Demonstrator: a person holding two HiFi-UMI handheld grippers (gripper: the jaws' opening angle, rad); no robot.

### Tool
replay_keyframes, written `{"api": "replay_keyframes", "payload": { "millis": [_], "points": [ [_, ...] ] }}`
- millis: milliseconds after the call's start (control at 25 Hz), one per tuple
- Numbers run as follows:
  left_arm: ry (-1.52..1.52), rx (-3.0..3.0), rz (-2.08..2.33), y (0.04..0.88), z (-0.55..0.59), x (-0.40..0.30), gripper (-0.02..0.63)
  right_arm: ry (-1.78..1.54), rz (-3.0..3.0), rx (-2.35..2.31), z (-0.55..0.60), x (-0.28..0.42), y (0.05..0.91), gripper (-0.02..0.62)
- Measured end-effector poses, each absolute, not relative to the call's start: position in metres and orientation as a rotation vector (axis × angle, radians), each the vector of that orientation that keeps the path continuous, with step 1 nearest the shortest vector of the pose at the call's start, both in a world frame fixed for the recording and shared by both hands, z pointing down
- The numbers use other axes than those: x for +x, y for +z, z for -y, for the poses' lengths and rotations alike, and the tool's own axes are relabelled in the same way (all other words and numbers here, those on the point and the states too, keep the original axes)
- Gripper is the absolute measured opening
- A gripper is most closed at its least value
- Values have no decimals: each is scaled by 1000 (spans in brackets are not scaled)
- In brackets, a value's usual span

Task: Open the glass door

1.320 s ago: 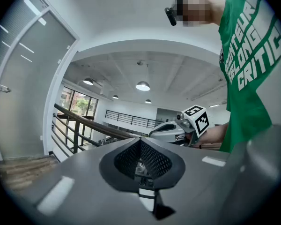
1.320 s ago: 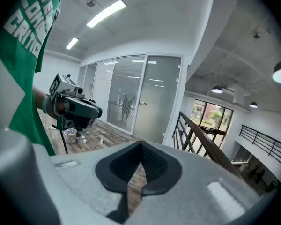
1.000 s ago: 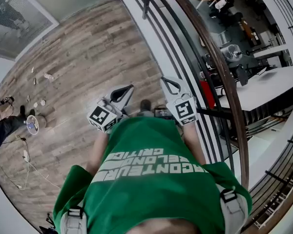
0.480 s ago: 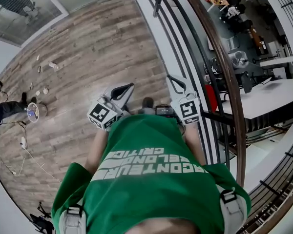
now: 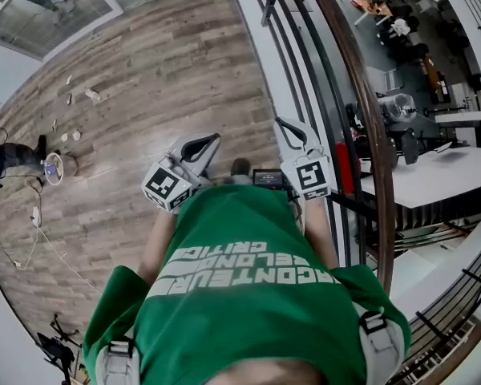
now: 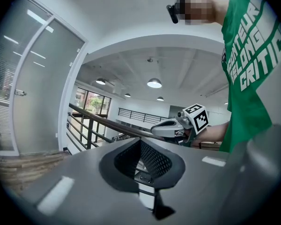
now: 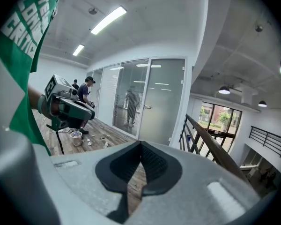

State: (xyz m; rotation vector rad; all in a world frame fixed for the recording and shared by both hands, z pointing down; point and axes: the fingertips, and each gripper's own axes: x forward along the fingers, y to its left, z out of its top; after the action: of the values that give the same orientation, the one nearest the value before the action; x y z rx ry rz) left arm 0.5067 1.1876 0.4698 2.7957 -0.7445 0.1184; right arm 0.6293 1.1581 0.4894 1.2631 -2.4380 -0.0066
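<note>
**Reader:** What do we see here, largest thing first?

**Legend:** We see a brown wood-plank floor (image 5: 160, 79). At its far end stands the frosted glass door in a pale metal frame (image 7: 163, 102), closed and well apart from both tools. Beside us runs the dark wooden handrail on black metal bars (image 5: 361, 95). The grey left gripper (image 5: 211, 140) and the grey right gripper (image 5: 281, 124) are carried in front of our green printed T-shirt (image 5: 240, 287). Each has its jaws pressed together, with nothing between them. Smaller are the pale round bucket (image 5: 54, 168) on the planks and the door's small metal lever handle (image 7: 148, 107).

**Reader:** How do we do the present step well?

**Legend:** We judge it to be the approach. We would walk on alongside the handrail and aim one gripper level at the lever. We would part its jaws before arrival, since closed tips cannot take a handle.

**Reader:** And the counts?

**Legend:** We count one door, one handrail, two grippers, one bucket and one lever handle.
</note>
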Motion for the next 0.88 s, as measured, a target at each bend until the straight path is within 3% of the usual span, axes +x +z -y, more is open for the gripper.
{"api": "replay_keyframes", "payload": {
  "millis": [360, 880],
  "points": [
    [125, 2745, 860, 474, -1173, 508, 14, 48, 2463, 1180, -1135, 646, 504, -8],
    [50, 2692, 935, 492, -1081, 450, 14, -30, 2434, 1073, -1049, 586, 505, -8]
  ]
}}
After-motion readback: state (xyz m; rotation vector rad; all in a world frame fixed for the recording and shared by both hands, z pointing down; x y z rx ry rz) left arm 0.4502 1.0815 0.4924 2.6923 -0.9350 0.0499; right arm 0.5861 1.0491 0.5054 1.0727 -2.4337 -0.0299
